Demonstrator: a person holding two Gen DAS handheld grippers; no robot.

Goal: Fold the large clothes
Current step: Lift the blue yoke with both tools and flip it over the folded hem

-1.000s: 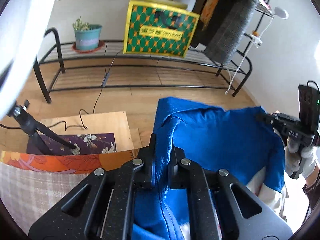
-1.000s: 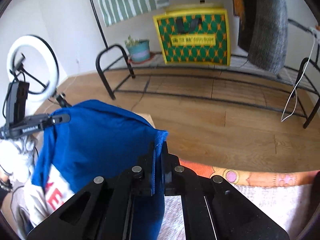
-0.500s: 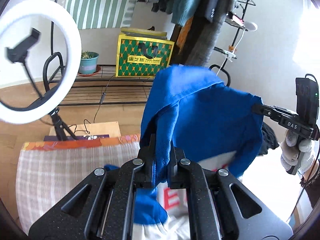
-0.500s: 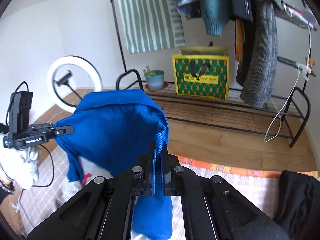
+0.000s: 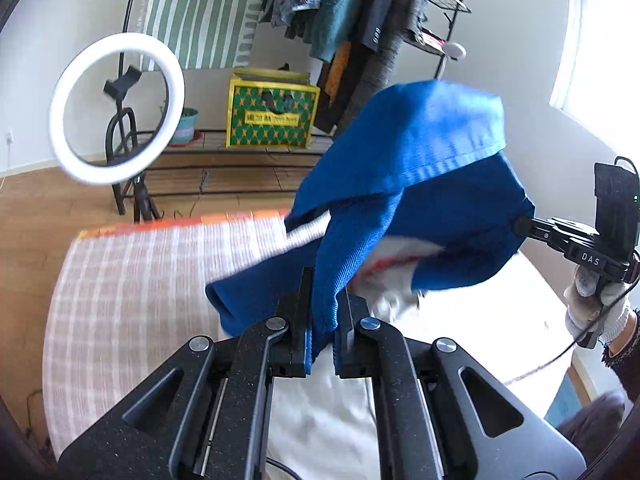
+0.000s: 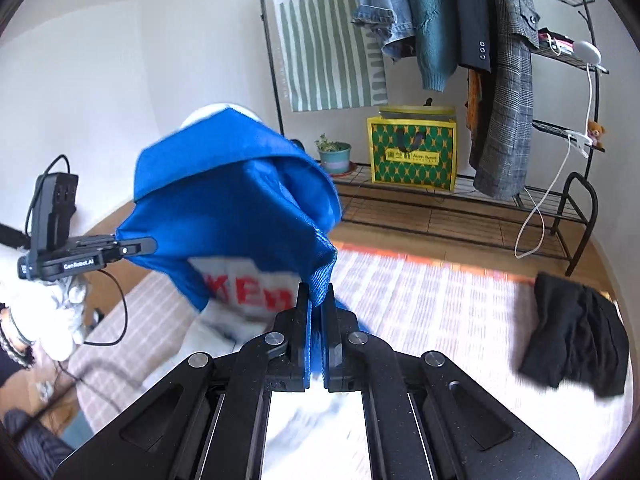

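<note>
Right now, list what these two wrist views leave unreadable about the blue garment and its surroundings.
- Blue garment: lower part hidden behind the left gripper in the left wrist view; its full shape cannot be told.
- Red lettering on the white panel: half covered by blue folds and motion-blurred in the right wrist view.
- Checked cloth: smeared by blur.
- Black garment: crumpled, type unclear.
</note>
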